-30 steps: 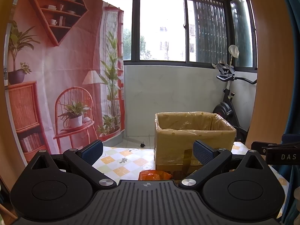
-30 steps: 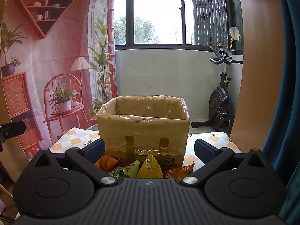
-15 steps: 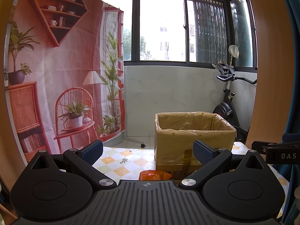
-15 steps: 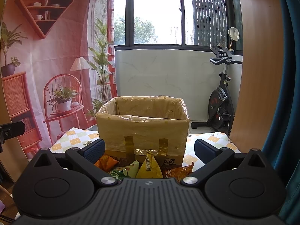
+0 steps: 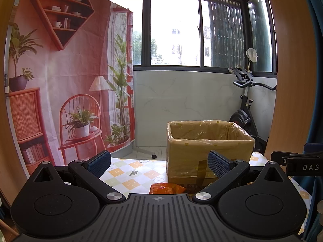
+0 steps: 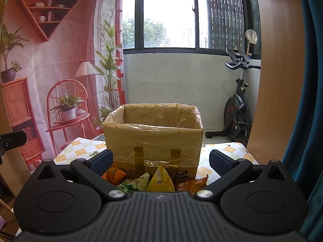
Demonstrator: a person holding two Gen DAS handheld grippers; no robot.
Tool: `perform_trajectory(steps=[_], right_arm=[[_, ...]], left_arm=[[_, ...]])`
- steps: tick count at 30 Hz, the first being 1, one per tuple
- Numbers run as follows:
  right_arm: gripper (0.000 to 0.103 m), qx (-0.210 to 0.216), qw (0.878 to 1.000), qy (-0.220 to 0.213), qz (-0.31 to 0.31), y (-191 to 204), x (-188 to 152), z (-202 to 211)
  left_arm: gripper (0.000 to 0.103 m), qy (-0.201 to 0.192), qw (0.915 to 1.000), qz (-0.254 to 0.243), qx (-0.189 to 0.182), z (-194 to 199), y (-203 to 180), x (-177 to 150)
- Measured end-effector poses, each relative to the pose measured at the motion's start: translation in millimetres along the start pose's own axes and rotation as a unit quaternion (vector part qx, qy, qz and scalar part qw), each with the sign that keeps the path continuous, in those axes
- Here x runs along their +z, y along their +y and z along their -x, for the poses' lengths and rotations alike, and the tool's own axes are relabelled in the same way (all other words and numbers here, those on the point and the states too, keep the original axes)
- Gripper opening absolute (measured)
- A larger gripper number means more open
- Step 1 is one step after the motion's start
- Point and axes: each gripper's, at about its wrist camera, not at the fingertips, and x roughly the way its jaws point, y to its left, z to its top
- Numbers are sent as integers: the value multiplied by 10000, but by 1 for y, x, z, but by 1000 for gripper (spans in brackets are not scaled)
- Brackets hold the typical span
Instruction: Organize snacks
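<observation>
Fingers of the right gripper (image 6: 159, 159) stand spread wide with nothing between them, aimed at the snack packets (image 6: 155, 179) heaped just below and ahead: an orange one, a green one, a yellow one and another orange one with print. The heap lies on the checked tablecloth (image 6: 80, 151), against the front wall of the cardboard box (image 6: 153, 139), which is lined with a clear plastic bag and taped at the front.

The left gripper (image 5: 159, 161) is likewise released and empty. It looks across the same cloth with the box ahead and to its right, and one orange packet (image 5: 166, 187) shows just past its body, before the box.

By my reading the sorting has hardly begun: no packet is seen inside the box, though its floor is hidden from both views, and all visible packets wait outside it.

For room, the box mouth is open and unobstructed from above. Bare cloth lies to the left of the box. A wooden panel (image 6: 276, 70) and a blue curtain (image 6: 310, 80) close in on the right side, so swings that way look tight.
</observation>
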Motion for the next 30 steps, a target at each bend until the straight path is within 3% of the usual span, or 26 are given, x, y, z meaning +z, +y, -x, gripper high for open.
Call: perform_trajectory(steps=[30], right_arm=[[103, -13, 10000, 22, -14, -2, 0, -5]], left_arm=[[103, 110, 9999, 102, -37, -2, 2, -2]])
